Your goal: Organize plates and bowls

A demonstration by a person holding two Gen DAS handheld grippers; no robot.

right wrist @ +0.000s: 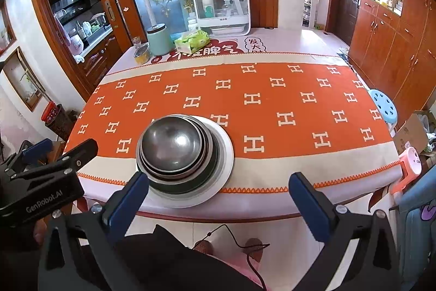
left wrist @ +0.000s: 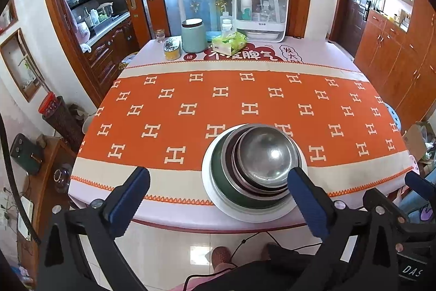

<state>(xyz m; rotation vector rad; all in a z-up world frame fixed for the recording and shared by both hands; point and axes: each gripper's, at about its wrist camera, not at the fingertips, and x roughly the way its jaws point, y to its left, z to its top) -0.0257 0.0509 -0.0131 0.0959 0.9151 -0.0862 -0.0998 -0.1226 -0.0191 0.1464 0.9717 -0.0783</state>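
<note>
Left wrist view shows my left gripper with its jaws spread wide and holding nothing. The stack of bowls sits on a white plate just ahead, touching the inner side of the right finger. My right gripper is also released and empty; the same stack lies ahead of its left finger. The plate rests near the table edge, on the orange cloth. I judge the main risk is a finger catching the rim and pushing the plate off the edge, because the nested steel bowls look slippery and off-centre.
</note>
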